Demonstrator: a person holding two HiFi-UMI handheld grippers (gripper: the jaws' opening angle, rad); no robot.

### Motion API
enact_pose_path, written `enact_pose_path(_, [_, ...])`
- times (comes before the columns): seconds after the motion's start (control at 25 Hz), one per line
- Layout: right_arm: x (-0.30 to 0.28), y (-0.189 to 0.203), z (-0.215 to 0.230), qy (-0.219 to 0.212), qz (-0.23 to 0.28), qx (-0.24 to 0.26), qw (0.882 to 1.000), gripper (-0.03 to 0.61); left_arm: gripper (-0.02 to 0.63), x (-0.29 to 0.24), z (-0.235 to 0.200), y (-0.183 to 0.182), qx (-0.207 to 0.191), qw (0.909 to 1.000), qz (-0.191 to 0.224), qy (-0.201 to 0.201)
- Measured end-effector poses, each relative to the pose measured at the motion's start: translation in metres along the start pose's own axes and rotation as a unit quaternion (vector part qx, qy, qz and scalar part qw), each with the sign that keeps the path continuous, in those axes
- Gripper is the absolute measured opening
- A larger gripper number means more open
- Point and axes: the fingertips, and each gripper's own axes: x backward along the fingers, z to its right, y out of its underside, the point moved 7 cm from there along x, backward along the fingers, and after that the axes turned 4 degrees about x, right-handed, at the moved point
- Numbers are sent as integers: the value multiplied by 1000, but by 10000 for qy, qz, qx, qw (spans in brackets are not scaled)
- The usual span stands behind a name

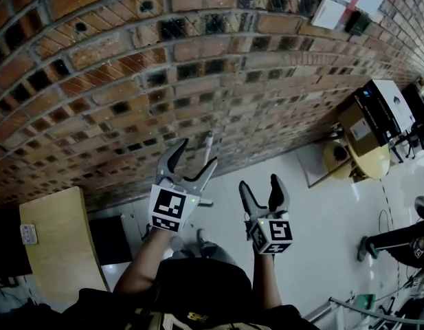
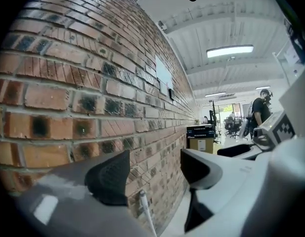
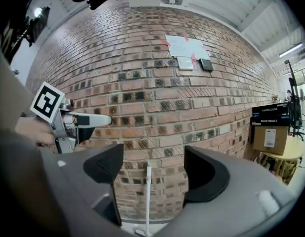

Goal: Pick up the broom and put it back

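**Hazard Notes: Broom Handle at the Wall**

**Status.** The broom stands nearly upright against the brick wall, with its pale handle resting on the brick and its foot on the white floor. I see only the handle and a little of the base; no view shows the head clearly. The left gripper is spread wide and empty, and the handle shows low between its jaws, beyond the tips. The right gripper is likewise parted and empty. The handle is centred in its gap but clear of both pads. Neither claw touches the broom.

**Hazard 1: toppling.** The handle is thin and looks smooth, and I judge that only its lean holds it up. If I push a jaw tip into it before closing, it may slide sideways along the brick and fall.

**Hazard 2: wall strike.** The left gripper is near the brick. Overreaching may drive a jaw tip into the wall and spoil my aim.

**Hazard 3: off-centre grip.** If I close with the handle at the edge of a pad, it may roll out, or pivot once lifted.

**Hazard 4: interference.** The two grippers are near each other and face the same handle. Closing both at one height risks a clash, so I would commit only one.
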Motion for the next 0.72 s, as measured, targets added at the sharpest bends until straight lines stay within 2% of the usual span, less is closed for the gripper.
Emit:
enact_pose_path(0.36, [33,109,29,136,-1061,-122,9942,385,322,-35,6,51,178,9980,-584,171])
enact_pose_path(0.56, [21,165,32,-62,-1344,-258,9906,383,322,-40,1,69,177,9965,-812,116])
enact_pose_path(0.72, [-12,200,24,-408,-1516,-221,9874,380,322,-39,-7,79,251,9953,-932,28])
